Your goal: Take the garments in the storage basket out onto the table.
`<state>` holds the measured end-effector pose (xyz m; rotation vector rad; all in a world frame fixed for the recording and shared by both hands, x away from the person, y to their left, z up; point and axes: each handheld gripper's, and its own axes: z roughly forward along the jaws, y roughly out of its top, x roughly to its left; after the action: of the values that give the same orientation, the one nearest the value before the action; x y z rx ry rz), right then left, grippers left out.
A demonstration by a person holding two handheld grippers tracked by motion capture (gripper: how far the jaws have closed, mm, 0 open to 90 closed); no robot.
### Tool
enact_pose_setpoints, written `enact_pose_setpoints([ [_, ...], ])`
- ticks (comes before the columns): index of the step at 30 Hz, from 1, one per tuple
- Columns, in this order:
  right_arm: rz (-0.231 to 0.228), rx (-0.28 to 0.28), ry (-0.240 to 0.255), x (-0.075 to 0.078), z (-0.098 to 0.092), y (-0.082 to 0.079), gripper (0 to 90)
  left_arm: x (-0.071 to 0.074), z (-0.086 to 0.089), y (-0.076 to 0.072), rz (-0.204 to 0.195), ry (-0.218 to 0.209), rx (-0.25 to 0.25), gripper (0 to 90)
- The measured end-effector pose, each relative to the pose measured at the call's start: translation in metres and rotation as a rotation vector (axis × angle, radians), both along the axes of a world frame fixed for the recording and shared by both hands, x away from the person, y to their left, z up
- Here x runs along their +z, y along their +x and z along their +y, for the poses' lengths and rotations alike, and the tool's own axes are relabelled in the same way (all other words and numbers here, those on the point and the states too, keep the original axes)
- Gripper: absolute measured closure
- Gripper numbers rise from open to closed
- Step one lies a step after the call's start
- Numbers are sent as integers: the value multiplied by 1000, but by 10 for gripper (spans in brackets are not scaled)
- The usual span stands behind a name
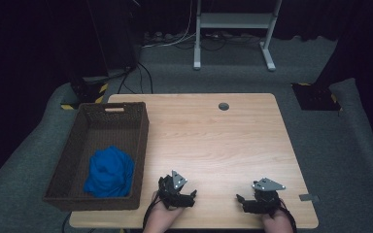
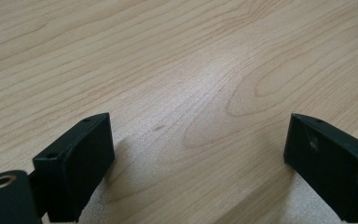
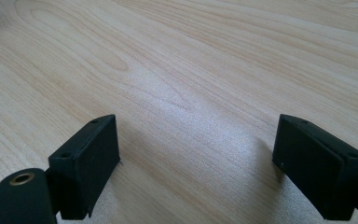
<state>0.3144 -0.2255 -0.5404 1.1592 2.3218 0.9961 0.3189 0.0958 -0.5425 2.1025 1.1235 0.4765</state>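
We judged the work done: the blue cloth [image 1: 109, 172] lay in the basket [image 1: 141, 145], while our left claw [image 1: 190, 196] and right claw [image 1: 240, 200] rested spread and empty on the bench [image 1: 223, 141].

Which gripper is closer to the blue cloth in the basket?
Left. The left gripper sits just right of the basket holding the blue cloth; the right gripper rests farther right.

High view looks down; both gripper views skim close — sharing the table [image 1: 209, 141].
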Motion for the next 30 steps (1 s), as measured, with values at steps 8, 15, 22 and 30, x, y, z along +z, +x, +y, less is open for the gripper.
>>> enact_pose_setpoints([
  [8, 2, -41, 0, 0, -1, 1, 137, 0, 1, -1, -1, -2, 5, 85],
  [15, -4, -18, -2, 0, -1, 0, 151, 0, 2, -1, 1, -7, 4, 86],
  [22, -3, -16, -1, 0, 0, 0, 151, 0, 3, -1, 2, -14, 2, 86],
  [30, -4, -16, -2, 0, 0, 0, 151, 0, 3, 0, 7, -19, -2, 74],
])
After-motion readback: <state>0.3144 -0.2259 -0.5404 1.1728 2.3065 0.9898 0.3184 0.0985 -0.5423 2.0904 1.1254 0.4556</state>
